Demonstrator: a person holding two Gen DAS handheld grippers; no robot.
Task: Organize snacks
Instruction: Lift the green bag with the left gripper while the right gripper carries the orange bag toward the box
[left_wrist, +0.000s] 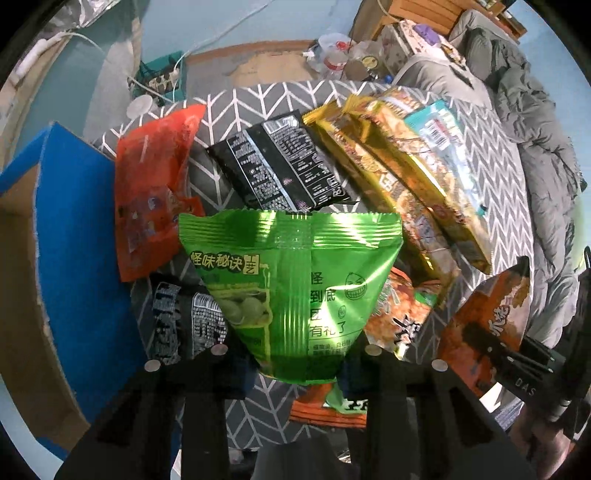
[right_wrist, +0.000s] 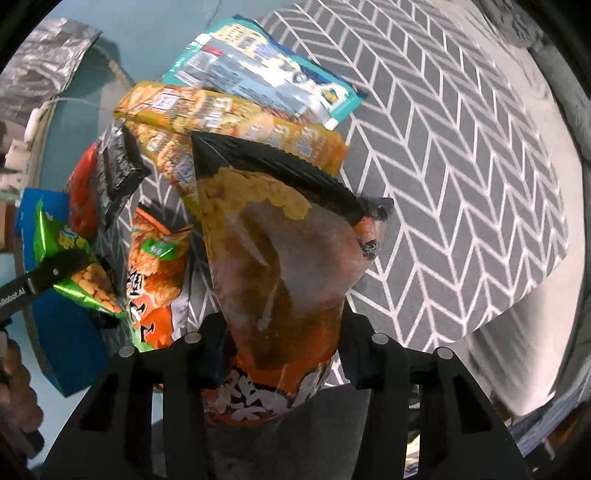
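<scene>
A green snack bag (left_wrist: 291, 280) hangs lifted above the pile, and my left gripper (left_wrist: 299, 365) is shut on its lower end. The same green bag (right_wrist: 85, 284) shows at the left of the right wrist view, pinched by the left gripper's finger (right_wrist: 55, 273). My right gripper (right_wrist: 280, 354) is shut on an orange snack bag with a black top seal (right_wrist: 280, 258), held above the grey herringbone cloth (right_wrist: 461, 166). In the left wrist view this orange bag (left_wrist: 484, 317) sits at the right with the right gripper's finger (left_wrist: 517, 362) on it.
On the cloth lie a red bag (left_wrist: 151, 192), a black bag (left_wrist: 280, 162), long yellow packs (left_wrist: 399, 177), a teal pack (left_wrist: 443, 136) and another orange bag (left_wrist: 399, 317). An open blue box (left_wrist: 74, 240) stands at the left. Bottles (left_wrist: 336, 59) and grey bedding (left_wrist: 535, 129) lie behind.
</scene>
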